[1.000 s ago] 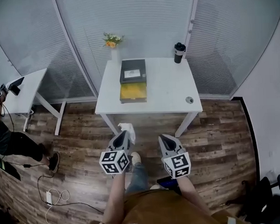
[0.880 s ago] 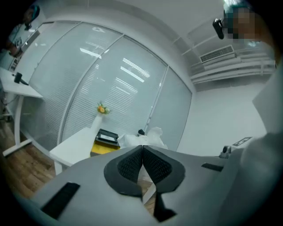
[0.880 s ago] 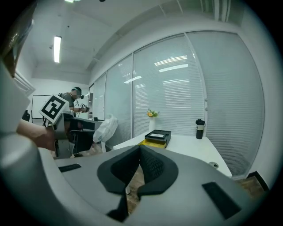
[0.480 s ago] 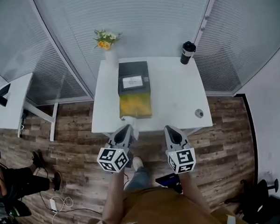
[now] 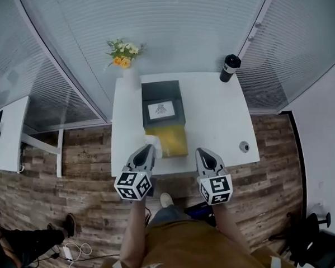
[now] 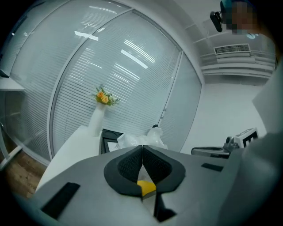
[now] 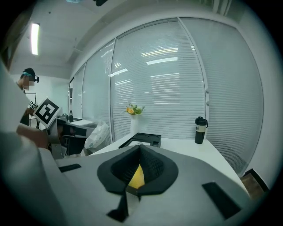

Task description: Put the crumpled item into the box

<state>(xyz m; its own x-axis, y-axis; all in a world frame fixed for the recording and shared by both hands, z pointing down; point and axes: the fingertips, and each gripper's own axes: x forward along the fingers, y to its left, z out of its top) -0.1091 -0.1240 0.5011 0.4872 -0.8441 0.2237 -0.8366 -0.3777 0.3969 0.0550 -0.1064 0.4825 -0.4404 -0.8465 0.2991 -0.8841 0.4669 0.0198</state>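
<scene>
Head view puts the white counter (image 5: 217,117) ahead. At its 11 o'clock corner stands a vase (image 5: 130,77) of flowers, set back out of the working path, I judge. Next, at 7 o'clock over the counter's near edge, the left claw (image 5: 147,150) is pinching the wad (image 5: 154,141), a crumpled white thing. The left gripper view confirms this: its jaws press onto the wad, whose bulk bulges past the tips. The wad is held forward, just beside the box's near left corner, probably so it can be dropped in from above. The box (image 5: 148,92) lies mid-counter, running from 12 toward 6 o'clock, with a black far half and a yellow near half. Which half is the lid I cannot tell. A white card (image 5: 162,109) on the black half bears a dark mark too small to read. The right claw (image 5: 204,154), at 5 o'clock, is pressed together on nothing and seems idle. A black cup (image 5: 229,68) at 1 o'clock and a small disc (image 5: 244,146) at 4 o'clock sit well apart from the box. The marker cube (image 5: 132,185) shows only squares, no words.
</scene>
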